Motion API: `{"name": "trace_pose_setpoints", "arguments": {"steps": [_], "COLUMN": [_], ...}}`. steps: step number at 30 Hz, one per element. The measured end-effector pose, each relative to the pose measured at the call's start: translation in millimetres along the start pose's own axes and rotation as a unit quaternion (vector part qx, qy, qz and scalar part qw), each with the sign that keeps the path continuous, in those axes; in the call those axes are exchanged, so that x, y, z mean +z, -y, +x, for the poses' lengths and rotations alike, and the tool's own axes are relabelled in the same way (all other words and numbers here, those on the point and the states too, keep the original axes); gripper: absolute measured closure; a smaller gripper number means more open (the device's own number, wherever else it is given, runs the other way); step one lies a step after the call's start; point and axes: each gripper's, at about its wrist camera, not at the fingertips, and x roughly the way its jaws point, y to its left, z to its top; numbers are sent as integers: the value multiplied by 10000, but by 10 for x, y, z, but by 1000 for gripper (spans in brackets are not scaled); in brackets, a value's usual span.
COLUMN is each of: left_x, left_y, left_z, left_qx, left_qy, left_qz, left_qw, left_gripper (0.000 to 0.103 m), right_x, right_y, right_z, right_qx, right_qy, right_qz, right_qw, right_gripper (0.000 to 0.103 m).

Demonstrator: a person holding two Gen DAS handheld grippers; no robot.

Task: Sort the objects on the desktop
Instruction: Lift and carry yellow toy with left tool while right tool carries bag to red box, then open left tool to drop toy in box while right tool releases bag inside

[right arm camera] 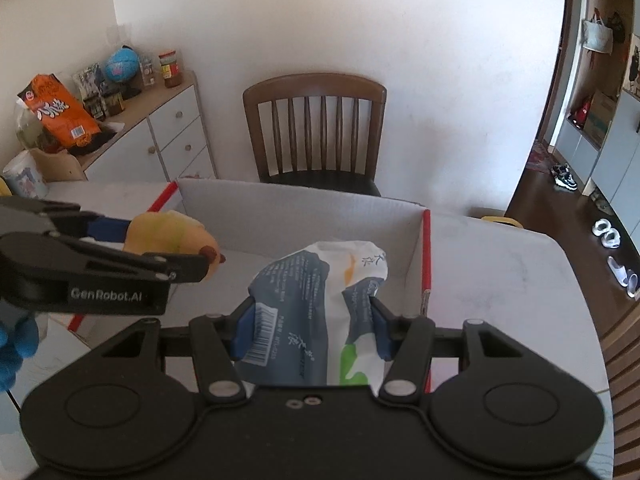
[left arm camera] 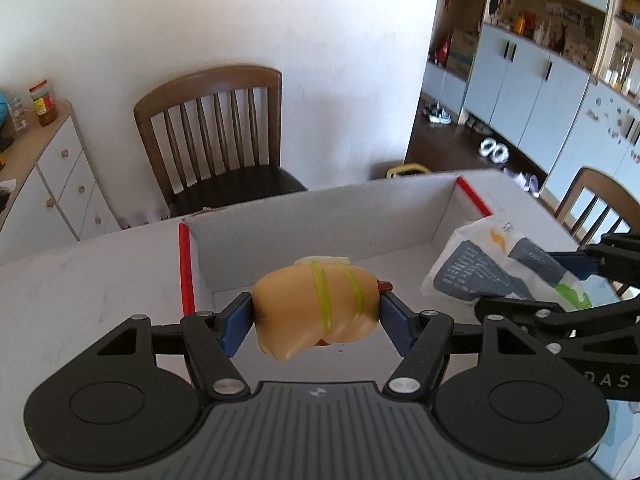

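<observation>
Holding both loads above the open white box w/ red-edged flaps, which sits on the tabletop straight ahead of both claws. Left claw is clamped on the toy hot dog; pads press its two ends, so its long axis runs across the claw, side to side. It looks to hang over the box's near-left part, just inside the left red flap. Right claw is clamped on the tissue pack, squeezed at the sides, w/ the pack's length running fwd, away from the claw and toward the box's far wall. It looks to hang over the right half, near the right red flap.

Key relation: box floor lies below and slightly fwd of both claws, which tilt downward. Left one shows in the right wrist view at far left, close beside; the two loads are near each other but apart. Neither seems clearly nearer the floor; prob either could let go first. Risk, imo: hot dog may roll once dropped.
</observation>
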Motion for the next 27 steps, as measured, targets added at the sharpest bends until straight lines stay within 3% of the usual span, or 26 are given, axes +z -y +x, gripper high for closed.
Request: {"name": "trace_pose_setpoints", "arguments": {"steps": [7, 16, 27], "left_x": [-16, -81, -68], "left_y": [26, 36, 133], "left_z": [347, 710, 845], "left_qx": [-4, -58, -242], "left_qy": [-503, -1007, -1245], "left_qz": [184, 385, 596], "left_qw": [9986, 9942, 9901], "left_gripper": [35, 35, 35], "right_x": [-31, -163, -225], "right_y": [10, -75, -108], "right_z": [273, 561, 701], "right_qx": [7, -11, 121], "right_qy": [-218, -537, -953], "right_qz": [-88, -644, -837], "right_qw": [9997, 9965, 9918], "right_gripper": [47, 47, 47]}}
